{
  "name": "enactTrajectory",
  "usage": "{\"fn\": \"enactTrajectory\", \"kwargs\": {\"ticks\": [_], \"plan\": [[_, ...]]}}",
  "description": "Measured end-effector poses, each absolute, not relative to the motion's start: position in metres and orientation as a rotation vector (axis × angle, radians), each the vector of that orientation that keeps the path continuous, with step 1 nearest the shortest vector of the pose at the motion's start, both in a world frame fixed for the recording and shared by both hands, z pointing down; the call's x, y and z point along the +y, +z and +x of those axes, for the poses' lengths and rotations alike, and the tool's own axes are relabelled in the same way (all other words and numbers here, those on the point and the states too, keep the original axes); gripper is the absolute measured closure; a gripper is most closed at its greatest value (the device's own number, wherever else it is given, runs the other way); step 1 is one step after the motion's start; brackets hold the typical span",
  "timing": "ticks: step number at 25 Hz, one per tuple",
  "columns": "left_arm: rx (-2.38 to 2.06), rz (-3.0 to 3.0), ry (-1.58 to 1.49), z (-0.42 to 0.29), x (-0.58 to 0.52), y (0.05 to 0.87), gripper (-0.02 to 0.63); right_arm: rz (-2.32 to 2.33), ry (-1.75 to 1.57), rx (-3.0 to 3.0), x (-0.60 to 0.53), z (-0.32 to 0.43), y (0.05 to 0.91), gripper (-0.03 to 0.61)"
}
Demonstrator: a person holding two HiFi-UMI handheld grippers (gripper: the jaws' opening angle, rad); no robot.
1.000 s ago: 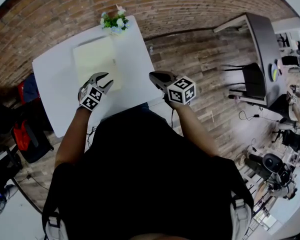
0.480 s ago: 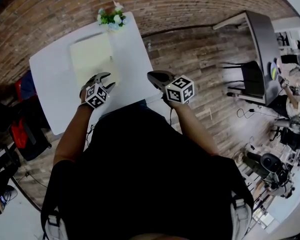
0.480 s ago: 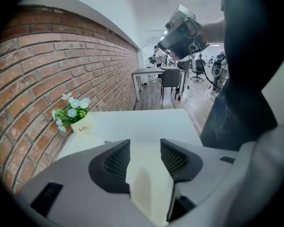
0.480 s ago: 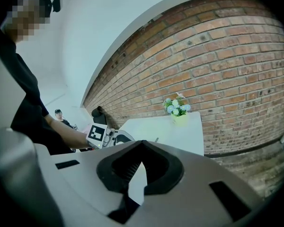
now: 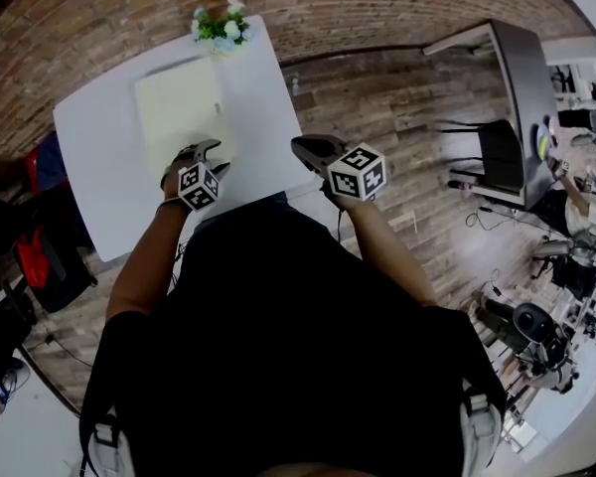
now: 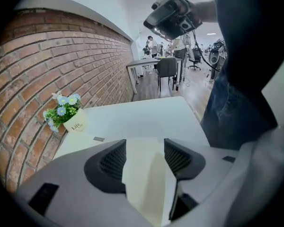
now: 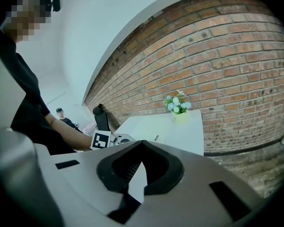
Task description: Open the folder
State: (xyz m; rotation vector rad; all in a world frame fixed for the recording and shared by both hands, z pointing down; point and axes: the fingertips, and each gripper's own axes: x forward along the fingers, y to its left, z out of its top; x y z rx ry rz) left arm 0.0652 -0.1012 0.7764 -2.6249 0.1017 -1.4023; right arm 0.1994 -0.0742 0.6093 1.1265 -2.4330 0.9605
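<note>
The folder (image 5: 179,107) is not yet open. It lies flat and shut on the white table (image 5: 89,167), between the person and the small flower pot (image 5: 219,28) by the brick wall. The left gripper (image 5: 207,152) sits low over the folder's near edge. Its jaws have just been opening and now stand apart, with the pale yellow cover between them but not pinched. The right gripper (image 5: 308,147) hangs off the table's right side, jaws closed on nothing. So the reach looks about done. Catching the cover and swinging it over is all left to do.

From the head view, the left gripper covers the near edge. In the left gripper view a soft shaded ridge runs down the cover. It may be a slightly lifted flap or only a shadow.
</note>
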Motion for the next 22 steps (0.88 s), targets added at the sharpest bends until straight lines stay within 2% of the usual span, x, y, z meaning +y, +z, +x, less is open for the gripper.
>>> {"fn": "enactTrajectory", "kwargs": {"ticks": [13,22], "plan": [[0.102,-2.512,-1.477,0.066,-0.089,0.806,0.316,1.101,0.995,-2.422,-0.070,0.206,0.615,0.555],[0.148,-2.433,-1.466,0.065,-0.094,0.817,0.311,1.062,1.016,-2.430,-0.070,0.206,0.618,0.555]]}}
